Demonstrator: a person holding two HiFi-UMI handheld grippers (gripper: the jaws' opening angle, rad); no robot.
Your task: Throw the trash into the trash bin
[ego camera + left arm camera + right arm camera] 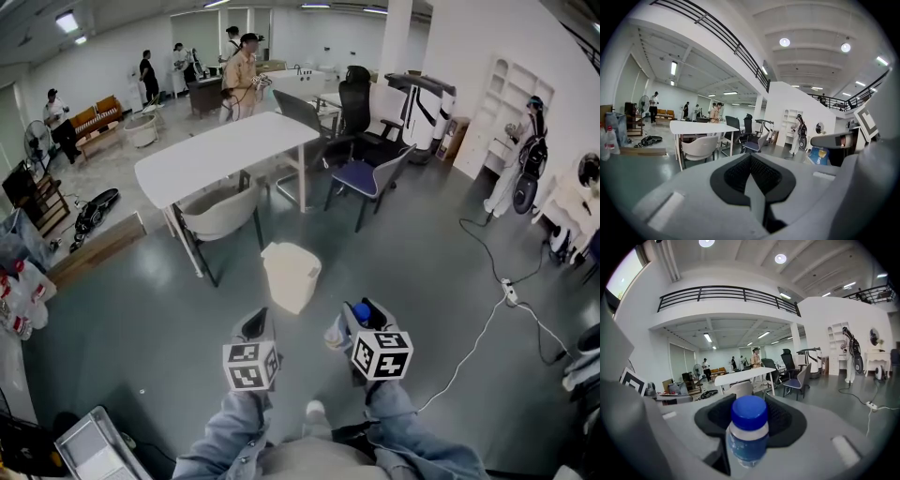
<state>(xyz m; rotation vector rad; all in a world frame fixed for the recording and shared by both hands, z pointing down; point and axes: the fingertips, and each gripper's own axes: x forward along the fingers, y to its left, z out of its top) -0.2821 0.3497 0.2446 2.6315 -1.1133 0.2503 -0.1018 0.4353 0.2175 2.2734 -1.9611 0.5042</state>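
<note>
Plastic bottle with a blue cap stands upright between the jaws of the right gripper, which are clamped on its sides. In the head view it sits just right of centre, low in the frame. The left gripper beside it has its jaws pressed together, with nothing between them. The cream trash bin stands on the grey floor at frame centre, just above both grippers and apart from them, with the white table behind it.
</note>
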